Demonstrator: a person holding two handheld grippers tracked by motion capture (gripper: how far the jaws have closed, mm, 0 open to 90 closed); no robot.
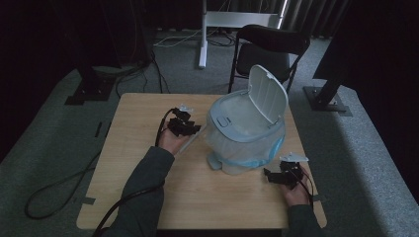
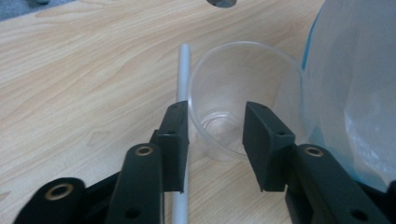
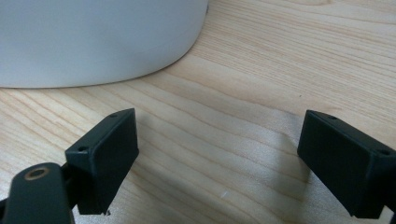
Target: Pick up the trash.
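A clear plastic cup [image 2: 243,79] sits on the wooden table [image 1: 148,108] right beside a white bin [image 1: 247,133] lined with a clear bag. My left gripper [image 1: 190,129] reaches toward the bin's left side. In the left gripper view its jaws [image 2: 215,135] stand against both sides of the cup's narrow lower part. A pale straw [image 2: 183,79] lies along the outside of the left jaw. My right gripper [image 1: 276,177] rests low by the bin's right front, and its jaws [image 3: 219,158] are wide open over bare wood, the bin's base [image 3: 93,37] just ahead.
The bin's lid [image 1: 269,94] stands flipped up at the back. Its bag [image 2: 355,84] bulges close to the cup's right side. A black chair [image 1: 269,49] stands behind the table's far edge. Cables trail off the left side of the table.
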